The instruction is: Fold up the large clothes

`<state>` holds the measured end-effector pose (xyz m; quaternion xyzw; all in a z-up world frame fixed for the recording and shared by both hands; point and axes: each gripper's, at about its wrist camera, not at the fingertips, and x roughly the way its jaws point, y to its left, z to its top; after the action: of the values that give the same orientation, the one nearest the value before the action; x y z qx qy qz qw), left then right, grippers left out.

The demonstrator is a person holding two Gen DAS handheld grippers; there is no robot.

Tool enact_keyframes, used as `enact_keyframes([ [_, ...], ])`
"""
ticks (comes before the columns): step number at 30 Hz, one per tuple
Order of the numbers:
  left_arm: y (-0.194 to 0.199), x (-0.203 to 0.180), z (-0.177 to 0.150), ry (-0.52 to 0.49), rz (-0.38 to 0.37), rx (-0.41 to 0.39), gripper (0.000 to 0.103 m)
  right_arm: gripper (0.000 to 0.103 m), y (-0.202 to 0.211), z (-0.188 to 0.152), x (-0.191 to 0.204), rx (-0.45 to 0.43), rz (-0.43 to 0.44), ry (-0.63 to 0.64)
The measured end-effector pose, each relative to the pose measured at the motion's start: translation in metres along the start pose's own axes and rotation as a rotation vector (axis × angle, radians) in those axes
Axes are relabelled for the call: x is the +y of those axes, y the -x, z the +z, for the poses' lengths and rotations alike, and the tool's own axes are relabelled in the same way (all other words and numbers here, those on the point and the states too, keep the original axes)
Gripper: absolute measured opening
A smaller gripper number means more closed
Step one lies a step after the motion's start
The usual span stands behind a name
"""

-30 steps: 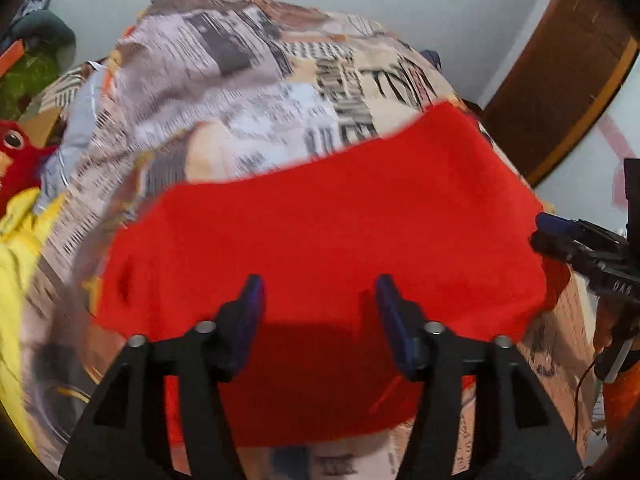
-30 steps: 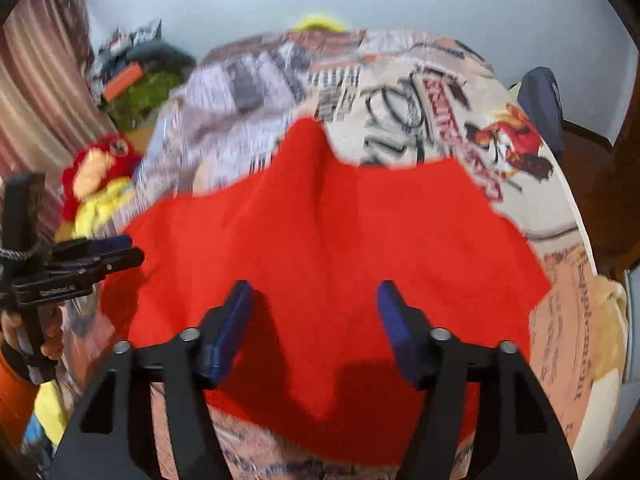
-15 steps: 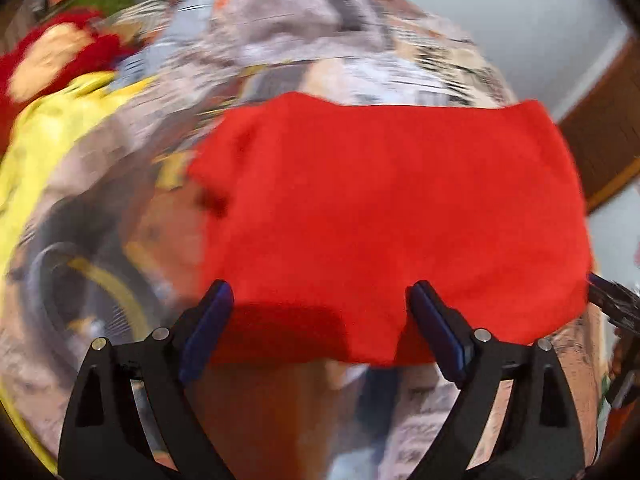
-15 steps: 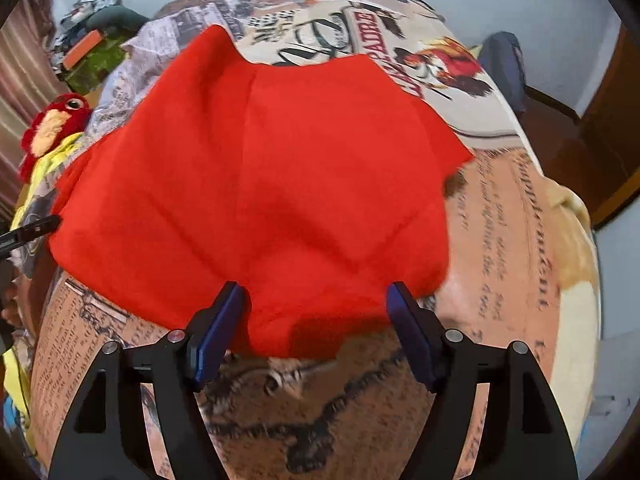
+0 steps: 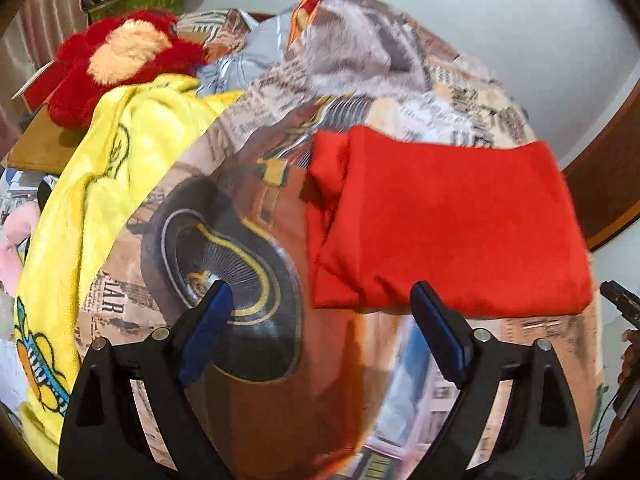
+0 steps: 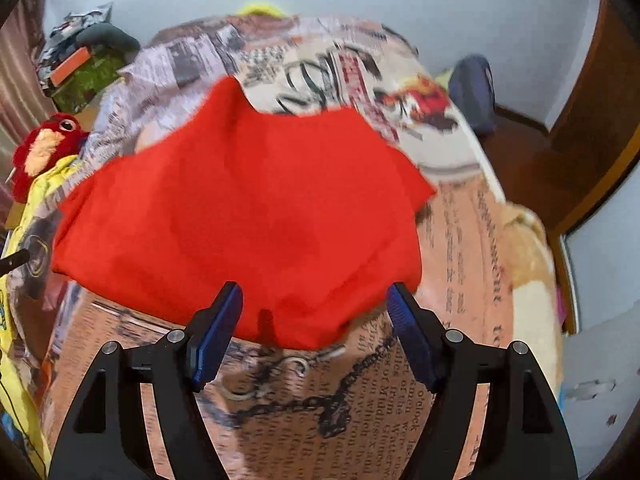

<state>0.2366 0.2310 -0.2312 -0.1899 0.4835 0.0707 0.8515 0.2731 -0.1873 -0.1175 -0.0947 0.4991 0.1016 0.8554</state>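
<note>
A red garment lies folded on the printed bedspread; it also shows in the right wrist view. My left gripper is open and empty, above the bed just left of the garment's near edge, with its right finger by that edge. My right gripper is open and empty, its blue pads at the garment's near edge, nothing between them. The tip of the other gripper shows at the left wrist view's right edge.
A yellow blanket and a red plush toy lie at the bed's left side. A dark blue item sits at the far right of the bed. A wooden door stands to the right.
Both grippers have pulled back from over the red garment toward its near edge and opened wider. The left view has swung left, so the garment now sits to the right.
</note>
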Motion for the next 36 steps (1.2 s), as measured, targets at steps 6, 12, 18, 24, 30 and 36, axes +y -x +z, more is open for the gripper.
enact_keyframes([
  [6,0.002,-0.031,-0.009,-0.024,-0.172,0.003,0.091,0.071,0.022,0.012,0.032,-0.079,0.056,0.04],
  [12,-0.033,-0.05,-0.021,0.005,-0.362,0.119,0.091,0.072,-0.006,0.027,0.078,-0.054,0.104,0.113],
  [18,-0.073,-0.027,-0.019,0.198,-0.493,0.192,0.09,0.074,-0.065,0.024,0.102,0.108,0.151,0.14],
  [24,-0.105,0.003,-0.007,0.416,-0.619,0.152,0.084,0.089,-0.073,0.024,0.099,0.099,0.181,0.113],
  [30,-0.129,0.003,0.016,0.48,-0.57,0.114,0.046,0.095,-0.077,0.022,0.097,0.098,0.207,0.093],
  [36,-0.15,0.014,0.029,0.611,-0.491,0.068,0.028,0.095,-0.076,0.024,0.1,0.109,0.179,0.095],
])
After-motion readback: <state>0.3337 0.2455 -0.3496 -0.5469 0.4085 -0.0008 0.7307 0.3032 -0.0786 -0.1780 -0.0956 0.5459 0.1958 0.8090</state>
